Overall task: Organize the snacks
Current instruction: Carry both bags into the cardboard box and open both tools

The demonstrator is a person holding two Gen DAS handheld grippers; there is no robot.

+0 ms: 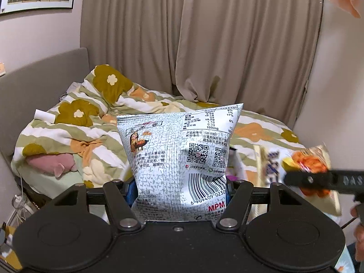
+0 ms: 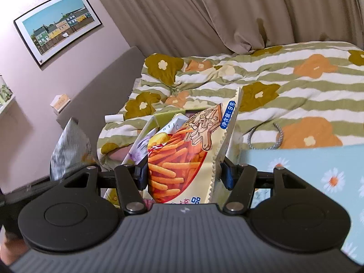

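While each hand-held gripper [image 1: 180, 188] [image 2: 184, 174] clamps a snack bag [image 1: 179, 154] [image 2: 188, 154], the bed [image 2: 295, 86] lies clear beyond.

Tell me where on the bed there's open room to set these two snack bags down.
Flattest bare quilt lies on the far right, between the curtain and the grey cord loop. The headboard end is rumpled. The near edge is crowded with packets and a daisy-print bag.

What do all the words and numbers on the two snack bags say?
"MPM", "GB 17401", "199mg", barcode digits "6 909409 0230": silver snack bag, held in the left gripper.
"9" inside a blue label: yellow fries bag, held in the right gripper.
"STIC": white packet behind it, rest hidden.
"DAS": black bar.
Chinese print and small date codes: too small to read surely.
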